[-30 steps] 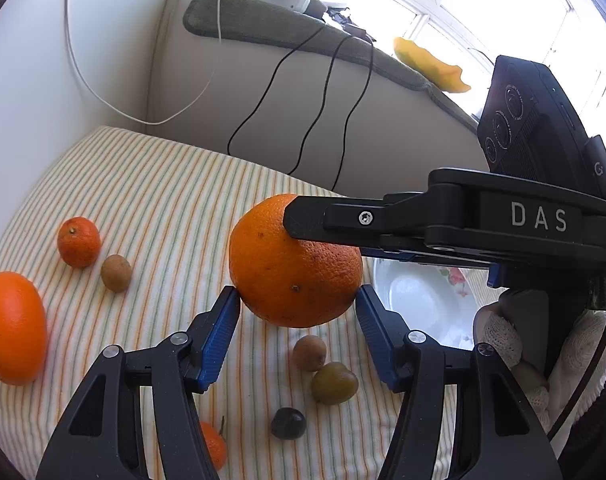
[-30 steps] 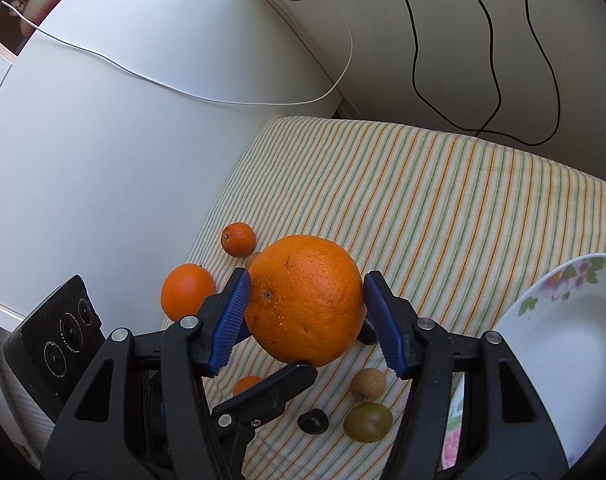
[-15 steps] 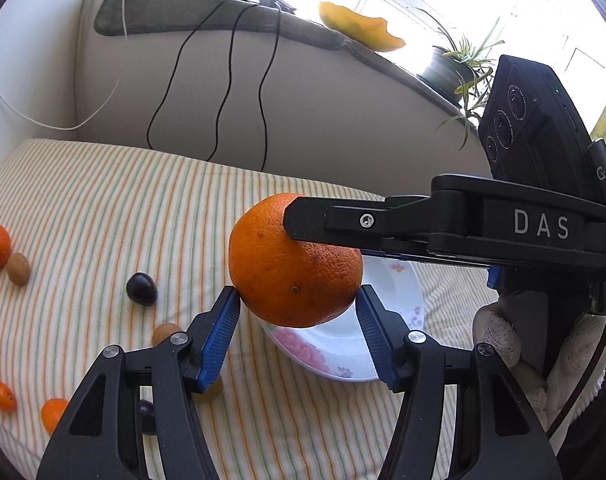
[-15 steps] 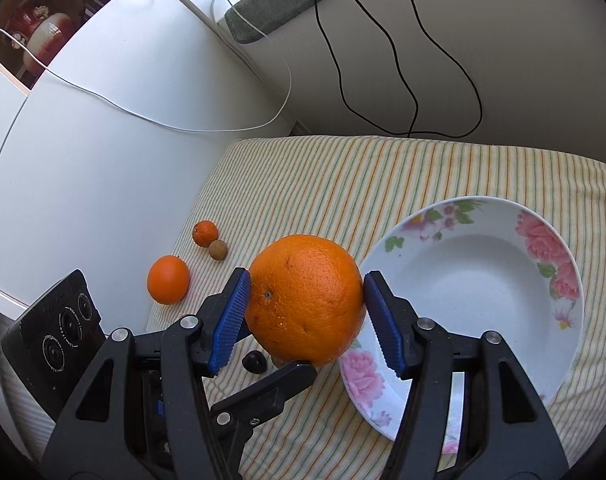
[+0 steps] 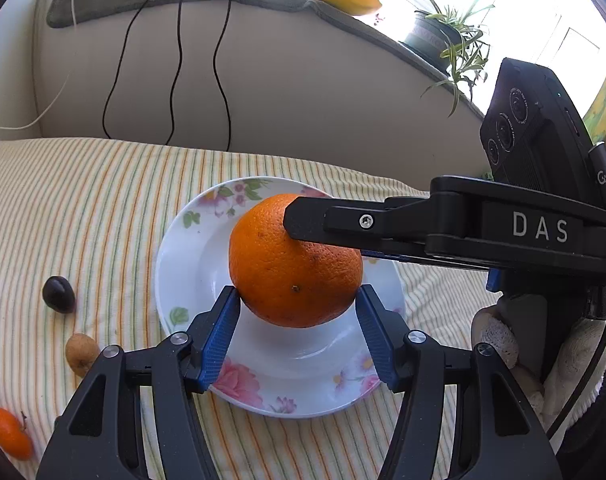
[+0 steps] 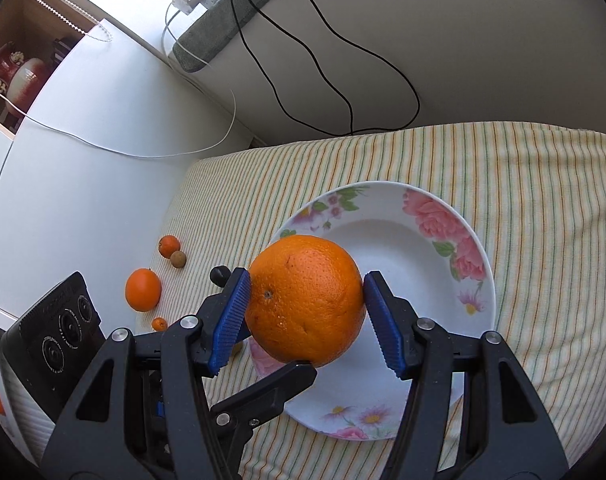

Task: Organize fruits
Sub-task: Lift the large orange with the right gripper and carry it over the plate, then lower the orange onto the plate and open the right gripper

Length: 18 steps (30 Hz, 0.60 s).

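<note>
So both my claws are on the same big orange [image 5: 295,260] right now: the left claw [image 5: 299,336] has its blue pads pressed on either side of it low down, and the right claw [image 6: 307,316] squeezes it from the sides too, so each one is clamped on that fruit. From the left camera I can see one black finger [image 5: 343,222] of the right claw lying across the top of the orange. The orange is up in the air over the flowery white plate [image 6: 443,216], not resting in it as far as I can tell. The plate sits on the striped cloth [image 6: 543,184] covering the table. Off to the left side the other fruit is scattered on the cloth: a dark plum [image 5: 58,294] near the plate's edge, a little brown fruit [image 5: 81,354] beside it, a small tangerine [image 5: 10,434] closer to me, and farther out a medium orange [image 6: 143,290] plus another tiny tangerine [image 6: 169,246] touching a brown fruit [image 6: 178,259]. Black cables [image 5: 219,60] hang down the beige wall behind.
</note>
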Motion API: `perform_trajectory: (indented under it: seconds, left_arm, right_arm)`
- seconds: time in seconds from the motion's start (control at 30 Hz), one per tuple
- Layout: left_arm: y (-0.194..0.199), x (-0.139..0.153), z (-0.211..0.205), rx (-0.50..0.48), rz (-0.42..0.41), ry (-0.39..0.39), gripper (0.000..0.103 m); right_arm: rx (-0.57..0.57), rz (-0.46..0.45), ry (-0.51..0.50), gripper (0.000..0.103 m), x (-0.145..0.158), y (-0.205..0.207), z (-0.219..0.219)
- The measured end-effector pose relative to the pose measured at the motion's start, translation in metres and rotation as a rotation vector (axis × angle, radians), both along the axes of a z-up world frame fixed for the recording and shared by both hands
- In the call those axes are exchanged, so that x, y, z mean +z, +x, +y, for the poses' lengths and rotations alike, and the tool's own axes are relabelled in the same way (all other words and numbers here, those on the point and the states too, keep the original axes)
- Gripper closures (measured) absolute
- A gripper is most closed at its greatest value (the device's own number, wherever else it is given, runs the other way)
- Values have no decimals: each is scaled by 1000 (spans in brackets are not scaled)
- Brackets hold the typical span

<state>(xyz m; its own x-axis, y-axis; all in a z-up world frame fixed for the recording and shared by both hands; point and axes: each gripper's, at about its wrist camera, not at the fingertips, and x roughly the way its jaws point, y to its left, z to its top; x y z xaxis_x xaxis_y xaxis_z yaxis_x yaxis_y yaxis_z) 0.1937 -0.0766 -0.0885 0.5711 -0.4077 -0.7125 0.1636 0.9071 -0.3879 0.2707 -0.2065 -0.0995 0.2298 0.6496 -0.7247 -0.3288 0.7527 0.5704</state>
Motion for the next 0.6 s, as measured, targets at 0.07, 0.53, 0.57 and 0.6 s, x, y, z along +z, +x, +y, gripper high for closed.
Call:
perform_trajectory:
  seconds: [0.07,0.53,0.57,0.6]
  left_arm:
    - [0,-4,-8,-4,4,3,43]
    - [3,-10,-27,-21,23,31,43]
    - [4,-10,-28,-23,25,30,43]
    - [4,-10,-29,-25,27,29,43]
  right_arm:
    - [-6,2,0,41,-3,1,-5]
    - [-32,35,24,41,-19,6,-21]
    - [-33,34,23,41,-19,6,-21]
    - [-34,35,22,41,-19,5,-22]
